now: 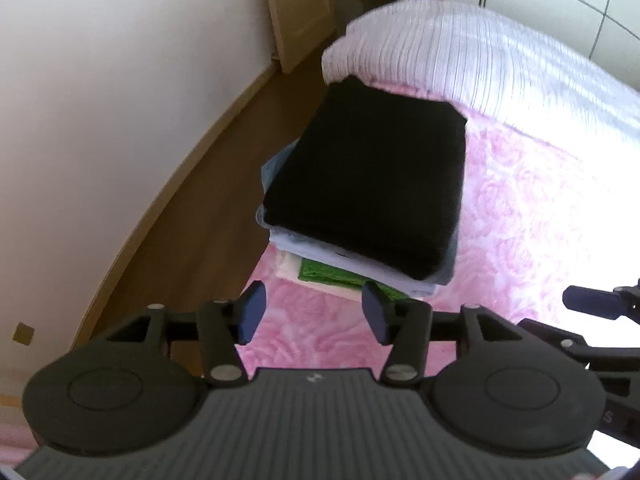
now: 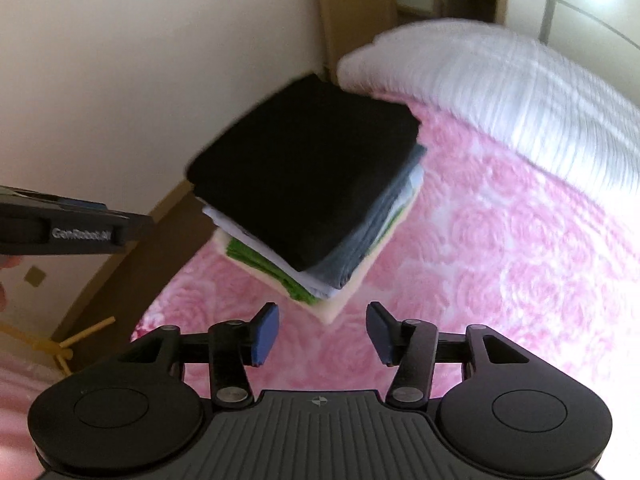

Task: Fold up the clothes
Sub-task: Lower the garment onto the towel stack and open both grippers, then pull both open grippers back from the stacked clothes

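A stack of folded clothes sits on the pink rose-patterned bedspread (image 1: 520,208) near the bed's edge. A black folded garment (image 1: 372,176) is on top, with grey-blue, white, green (image 1: 324,272) and cream pieces under it. The right wrist view shows the same stack, with the black garment (image 2: 304,172) on top. My left gripper (image 1: 314,312) is open and empty, just short of the stack's near edge. My right gripper (image 2: 322,334) is open and empty, also just short of the stack. The left gripper's body (image 2: 64,230) shows at the left of the right wrist view.
A white ribbed quilt (image 1: 460,48) lies bunched beyond the stack. Wooden floor (image 1: 192,216) and a white wall (image 1: 100,100) lie left of the bed. A wooden door frame (image 1: 296,12) stands at the back. A yellow object (image 2: 60,346) lies on the floor.
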A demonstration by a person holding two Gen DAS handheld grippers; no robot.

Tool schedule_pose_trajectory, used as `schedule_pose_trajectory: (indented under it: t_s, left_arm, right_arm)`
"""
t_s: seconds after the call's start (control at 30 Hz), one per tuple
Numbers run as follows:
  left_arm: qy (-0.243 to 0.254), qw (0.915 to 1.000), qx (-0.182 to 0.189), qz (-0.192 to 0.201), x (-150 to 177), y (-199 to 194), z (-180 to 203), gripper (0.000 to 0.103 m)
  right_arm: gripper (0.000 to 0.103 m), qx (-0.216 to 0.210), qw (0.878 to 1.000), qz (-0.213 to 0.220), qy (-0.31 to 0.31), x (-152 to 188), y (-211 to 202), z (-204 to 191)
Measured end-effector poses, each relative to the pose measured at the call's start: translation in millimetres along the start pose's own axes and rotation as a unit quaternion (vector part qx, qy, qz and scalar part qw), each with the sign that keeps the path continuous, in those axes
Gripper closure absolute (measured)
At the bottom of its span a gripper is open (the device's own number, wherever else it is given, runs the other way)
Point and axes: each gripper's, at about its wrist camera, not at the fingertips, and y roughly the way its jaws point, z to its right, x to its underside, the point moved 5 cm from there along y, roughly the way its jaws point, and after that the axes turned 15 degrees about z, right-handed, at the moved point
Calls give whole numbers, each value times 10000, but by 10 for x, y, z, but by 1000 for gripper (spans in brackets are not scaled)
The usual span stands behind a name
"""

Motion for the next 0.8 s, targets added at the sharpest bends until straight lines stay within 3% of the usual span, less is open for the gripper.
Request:
schedule_pose_trajectory:
  t_s: [0.13, 0.23, 0.37, 0.53, 0.8]
  left_arm:
    - [-35, 9994, -232, 272, 12, -295, 189, 51]
    - [-21, 9971, -495, 585, 28, -520, 364, 38]
    - [-95, 9930, -843, 820, 82, -765, 606, 37]
    - [-704, 9920, -841, 624, 288, -1006, 867, 37]
    - [-1228, 9843, -1218, 344, 728, -1409, 1345, 37]
  right_arm:
    - [45, -274, 9993, 263, -29, 13, -370, 55]
    - [43, -327, 9983, 476, -29, -17, -609, 178]
    - [41, -377, 9973, 623, -115, -21, -895, 348]
    - [41, -552, 9969, 478, -285, 67, -1165, 582]
    - [41, -876, 9927, -21, -824, 375, -1340, 848]
